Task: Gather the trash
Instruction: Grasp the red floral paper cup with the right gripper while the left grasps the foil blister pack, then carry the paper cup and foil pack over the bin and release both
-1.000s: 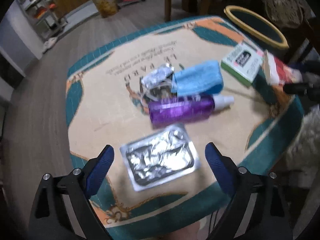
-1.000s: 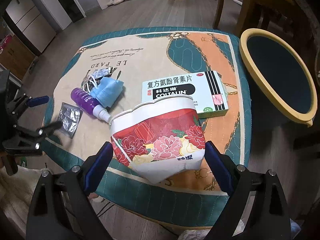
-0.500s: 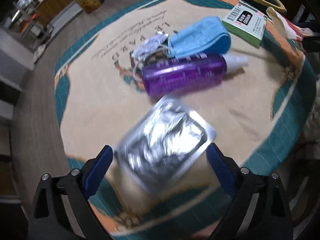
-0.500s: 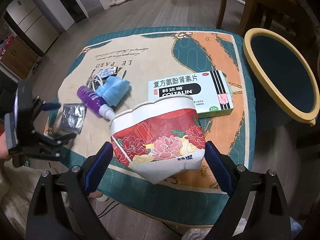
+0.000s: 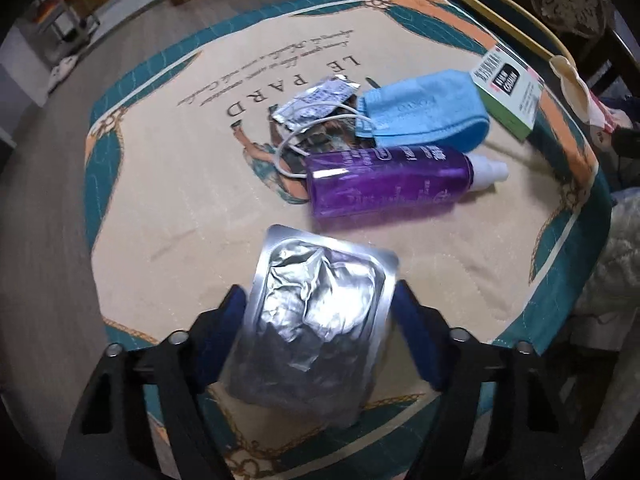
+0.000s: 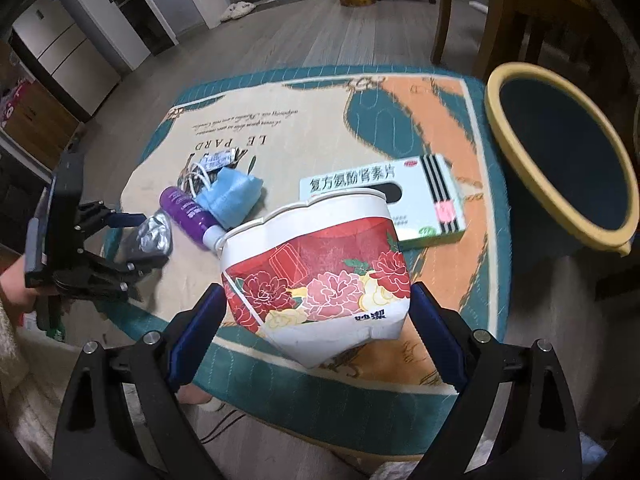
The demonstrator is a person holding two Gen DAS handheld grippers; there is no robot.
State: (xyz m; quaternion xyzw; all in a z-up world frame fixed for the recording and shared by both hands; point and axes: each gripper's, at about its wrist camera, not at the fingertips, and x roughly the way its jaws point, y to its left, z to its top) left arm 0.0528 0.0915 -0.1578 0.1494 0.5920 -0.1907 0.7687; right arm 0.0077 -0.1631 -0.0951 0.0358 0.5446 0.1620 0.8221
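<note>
Now left gripper (image 5: pixel 320 312) clamps foil pack (image 5: pixel 316 312); right gripper (image 6: pixel 316 308) clamps paper cup (image 6: pixel 316 272). Carry both level to bin (image 6: pixel 560 160).

My left tool (image 5: pixel 318 312) has blue pads on black arms and grips a crinkled silver foil pack (image 5: pixel 316 316). My right tool (image 6: pixel 314 312) has the same blue and black, around a white paper bowl (image 6: pixel 316 272) with red and yellow flowers. The tabletop (image 5: pixel 192 200) cloth is beige with teal and orange borders. The bottle (image 5: pixel 384 184) is purple, the mask (image 5: pixel 420 112) light blue, the bin (image 6: pixel 560 156) yellow-rimmed and dark teal inside.
</note>
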